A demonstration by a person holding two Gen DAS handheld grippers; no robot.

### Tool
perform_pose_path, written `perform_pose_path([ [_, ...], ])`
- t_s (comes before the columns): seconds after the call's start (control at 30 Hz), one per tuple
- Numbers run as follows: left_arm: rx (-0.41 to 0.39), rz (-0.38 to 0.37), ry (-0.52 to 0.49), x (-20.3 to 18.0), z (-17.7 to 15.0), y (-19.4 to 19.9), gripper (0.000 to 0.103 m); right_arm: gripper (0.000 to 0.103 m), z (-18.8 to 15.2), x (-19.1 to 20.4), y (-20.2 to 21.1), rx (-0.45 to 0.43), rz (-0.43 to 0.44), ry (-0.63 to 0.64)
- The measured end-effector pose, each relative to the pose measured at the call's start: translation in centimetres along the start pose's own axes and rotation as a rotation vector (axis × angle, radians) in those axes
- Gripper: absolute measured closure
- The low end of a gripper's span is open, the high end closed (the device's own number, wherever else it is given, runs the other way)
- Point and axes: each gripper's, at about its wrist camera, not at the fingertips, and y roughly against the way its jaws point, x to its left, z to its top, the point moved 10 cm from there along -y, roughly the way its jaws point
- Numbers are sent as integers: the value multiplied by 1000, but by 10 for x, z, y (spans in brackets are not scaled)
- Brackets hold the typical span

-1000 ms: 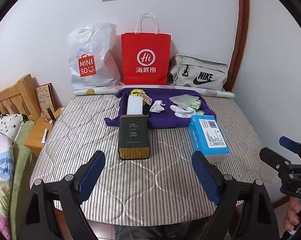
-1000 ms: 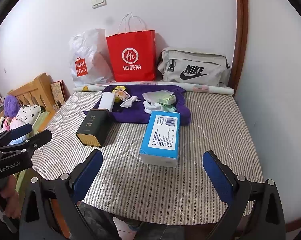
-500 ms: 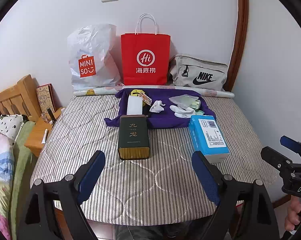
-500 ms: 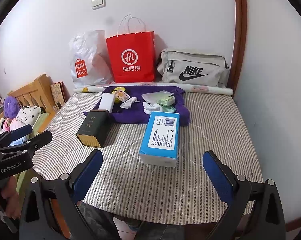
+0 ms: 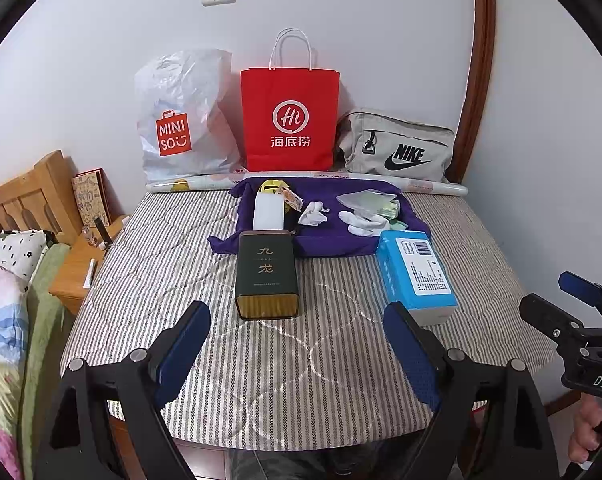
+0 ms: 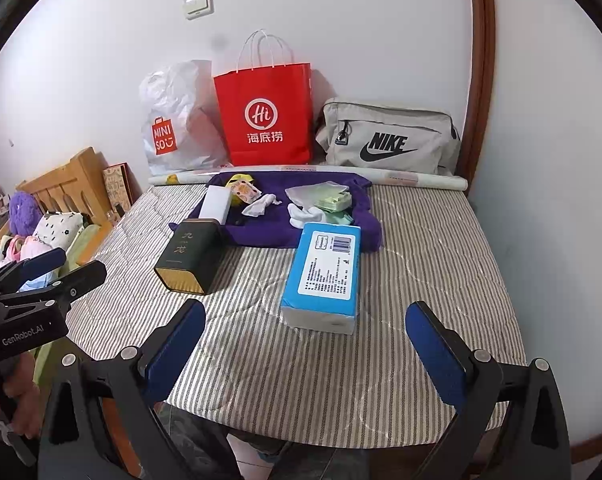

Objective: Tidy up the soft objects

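While both grippers hover above the near edge of the striped mattress, nothing sits between their blue pads. The left gripper has its jaws wide apart, and so does the right gripper. Using the purple cloth as landmark: white socks and a green packet lie on it, a dark green tin lies touching its near edge, and a blue tissue pack lies at its near right corner. Behind the cloth, against the wall, stand a red paper bag, a white plastic bag and a grey pouch.
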Motion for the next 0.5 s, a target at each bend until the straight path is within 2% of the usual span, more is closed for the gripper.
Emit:
perform_pose_path([
  [0.5,-1,-1,0,0,0,2,15,4,1,3,3,-6,1,5],
])
